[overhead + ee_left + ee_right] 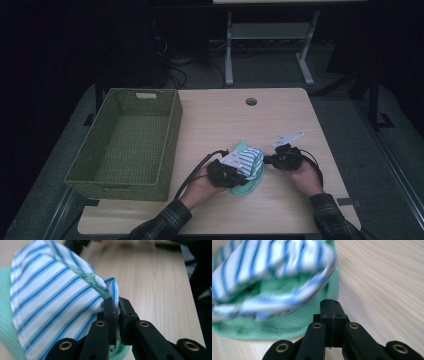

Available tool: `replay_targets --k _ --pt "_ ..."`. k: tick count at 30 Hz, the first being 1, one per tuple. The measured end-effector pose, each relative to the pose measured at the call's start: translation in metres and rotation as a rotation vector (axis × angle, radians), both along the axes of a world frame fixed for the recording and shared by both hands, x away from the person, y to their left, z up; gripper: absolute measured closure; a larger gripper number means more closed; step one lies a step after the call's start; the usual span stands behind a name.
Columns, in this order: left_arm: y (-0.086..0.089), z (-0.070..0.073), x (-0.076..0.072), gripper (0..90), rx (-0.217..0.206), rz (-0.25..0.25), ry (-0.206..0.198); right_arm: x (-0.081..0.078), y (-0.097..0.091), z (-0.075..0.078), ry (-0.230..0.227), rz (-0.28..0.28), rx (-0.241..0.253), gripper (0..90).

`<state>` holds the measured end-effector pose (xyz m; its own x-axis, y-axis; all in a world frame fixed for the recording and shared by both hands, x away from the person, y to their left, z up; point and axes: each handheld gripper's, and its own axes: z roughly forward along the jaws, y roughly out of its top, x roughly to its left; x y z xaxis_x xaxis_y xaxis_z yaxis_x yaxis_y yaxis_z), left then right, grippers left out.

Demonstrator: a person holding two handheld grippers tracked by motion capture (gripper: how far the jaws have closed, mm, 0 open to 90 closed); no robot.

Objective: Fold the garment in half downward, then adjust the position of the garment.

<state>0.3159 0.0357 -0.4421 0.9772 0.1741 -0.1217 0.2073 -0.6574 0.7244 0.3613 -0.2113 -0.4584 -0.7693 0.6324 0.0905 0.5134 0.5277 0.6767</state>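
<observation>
A small garment of white cloth with blue stripes (250, 161) and green cloth (245, 187) lies bunched at the middle front of the wooden table (280, 120). My left gripper (234, 172) sits at its near-left side, shut on a striped hem with green stitching (113, 293). My right gripper (268, 160) is just right of the garment, jaws pressed together with nothing between them (330, 306). The striped cloth (269, 272) and the green cloth (294, 322) lie beyond those jaws, apart from them.
A green woven basket (172, 130) stands on the table's left side. A round cable hole (251, 101) is at the back middle. Bare wood lies right of and behind the garment. A table frame (229, 55) stands on the floor beyond.
</observation>
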Motion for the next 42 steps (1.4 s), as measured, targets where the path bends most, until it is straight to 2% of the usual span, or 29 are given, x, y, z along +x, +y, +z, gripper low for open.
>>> replay_targets --k 2,5,7,11,15,17,20,22,25,28,31,36,37,39,42 --pt "-0.002 -0.006 -0.001 85.3 0.035 -0.014 0.008 0.001 -0.001 0.000 -0.004 0.002 -0.007 89.9" --pt "-0.004 -0.012 -0.001 83.9 0.058 -0.013 0.030 0.001 -0.003 0.000 0.001 -0.009 -0.005 89.9" --pt "-0.003 -0.009 -0.001 79.9 0.041 -0.004 0.030 0.002 -0.004 0.000 -0.005 -0.009 -0.006 89.9" --pt "0.005 0.006 -0.001 63.5 0.007 0.028 0.012 0.003 -0.007 0.005 -0.016 -0.018 0.010 89.8" --pt "0.022 0.021 -0.001 59.5 -0.019 0.066 -0.012 0.007 -0.010 0.017 -0.038 -0.027 0.033 89.8" --pt "0.033 0.026 0.001 64.5 -0.022 0.099 -0.023 0.009 -0.010 0.023 -0.050 -0.026 0.039 89.8" --pt "0.050 0.030 0.009 81.4 -0.006 0.168 -0.018 0.014 -0.004 0.031 -0.056 -0.019 0.060 89.9" --pt "0.056 0.030 0.013 89.5 0.000 0.209 -0.012 0.017 0.001 0.034 -0.058 -0.006 0.069 89.9" --pt "0.058 0.030 0.019 89.7 0.030 0.244 -0.024 0.022 0.012 0.036 -0.058 0.016 0.075 89.9" --pt "0.054 0.028 0.018 89.7 0.035 0.267 -0.025 0.027 0.022 0.038 -0.064 0.044 0.082 89.9" --pt "0.048 0.026 0.017 89.6 0.043 0.268 -0.034 0.031 0.035 0.041 -0.059 0.065 0.098 89.9" --pt "0.043 0.022 0.022 88.9 0.064 0.271 -0.043 0.036 0.054 0.042 -0.059 0.099 0.095 89.9" --pt "0.042 0.020 0.024 88.9 0.069 0.276 -0.040 0.038 0.057 0.042 -0.057 0.106 0.095 89.9" --pt "0.041 0.016 0.027 88.9 0.107 0.271 -0.050 0.040 0.063 0.039 -0.044 0.111 0.089 89.9" --pt "0.038 0.012 0.029 89.0 0.120 0.275 -0.048 0.043 0.069 0.031 -0.032 0.122 0.065 89.9"
